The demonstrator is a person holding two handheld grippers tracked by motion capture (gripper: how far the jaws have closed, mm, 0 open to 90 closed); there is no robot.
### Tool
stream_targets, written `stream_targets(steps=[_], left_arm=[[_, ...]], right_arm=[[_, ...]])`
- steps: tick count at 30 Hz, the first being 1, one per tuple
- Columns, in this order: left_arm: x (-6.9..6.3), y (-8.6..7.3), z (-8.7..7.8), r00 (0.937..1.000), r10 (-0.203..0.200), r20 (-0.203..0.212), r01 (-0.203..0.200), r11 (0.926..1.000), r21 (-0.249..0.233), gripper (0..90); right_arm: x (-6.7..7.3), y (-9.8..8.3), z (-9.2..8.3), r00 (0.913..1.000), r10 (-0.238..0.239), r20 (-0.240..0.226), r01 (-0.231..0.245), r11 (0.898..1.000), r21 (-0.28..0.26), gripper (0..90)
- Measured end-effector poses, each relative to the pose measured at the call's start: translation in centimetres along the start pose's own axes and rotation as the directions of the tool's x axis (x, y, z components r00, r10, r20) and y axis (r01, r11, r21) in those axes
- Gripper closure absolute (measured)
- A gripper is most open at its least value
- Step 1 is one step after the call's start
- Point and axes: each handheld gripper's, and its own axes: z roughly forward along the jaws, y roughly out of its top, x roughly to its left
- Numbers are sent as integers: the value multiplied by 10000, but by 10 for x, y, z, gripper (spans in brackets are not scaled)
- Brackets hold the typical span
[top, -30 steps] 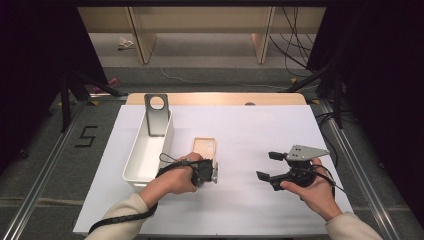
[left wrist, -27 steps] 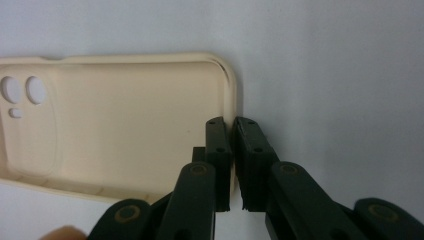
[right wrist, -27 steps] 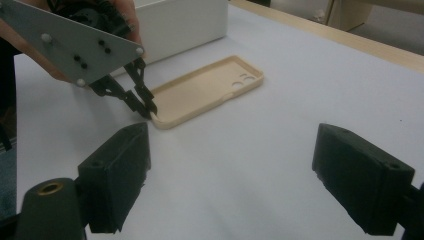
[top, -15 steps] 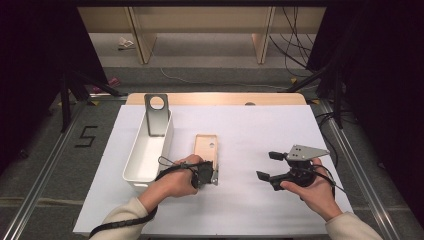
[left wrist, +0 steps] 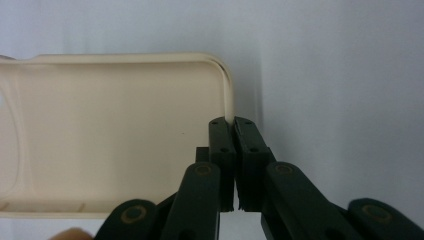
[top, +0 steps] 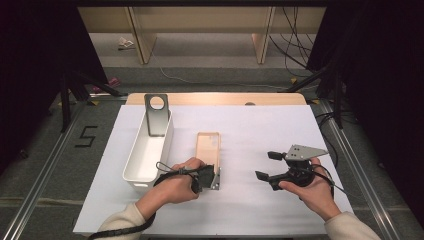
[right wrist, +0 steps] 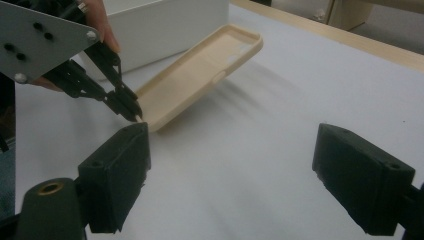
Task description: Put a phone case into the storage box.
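Note:
A beige phone case (top: 208, 147) lies lengthwise at the middle of the white table, hollow side up. My left gripper (top: 216, 177) is shut on the rim at its near right corner. In the left gripper view the jaws (left wrist: 234, 125) pinch the thin wall of the case (left wrist: 115, 135). The right gripper view shows the case (right wrist: 200, 75) tilted, its far end raised off the table, with the left gripper (right wrist: 135, 112) at its low end. My right gripper (top: 267, 165) hovers to the right, open with nothing between its pads (right wrist: 230, 165).
A long white bin (top: 150, 150) stands left of the case, with a grey metal bracket (top: 156, 115) leaning at its far end. The bin's wall (right wrist: 165, 25) rises just behind the case. Table edges lie near on all sides; bare white surface separates the two grippers.
The case looked short and steeply tipped a second ago; it now stretches out longer and flatter. My left hand shifted slightly. The right hand has not moved.

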Motion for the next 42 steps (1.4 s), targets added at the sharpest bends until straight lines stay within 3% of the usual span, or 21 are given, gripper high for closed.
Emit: stream_targets(steps=[16,27,35,42], left_arm=[[-13,27,-15,9978,656,-97,-661,9957,-652,870],[-22,44,-21,9927,1206,-102,-1210,9890,-849,870],[-27,49,-22,9912,1324,-68,-1325,9868,-933,870],[-29,52,-21,9889,1486,-78,-1486,9841,-971,869]], right_arm=[[2,9,23,9999,28,-153,-26,10000,90,168],[-7,20,49,9985,534,-140,-532,9984,175,171],[-12,22,71,9950,977,-226,-966,9943,455,188],[-13,22,79,9912,1282,-317,-1258,9896,691,240]])
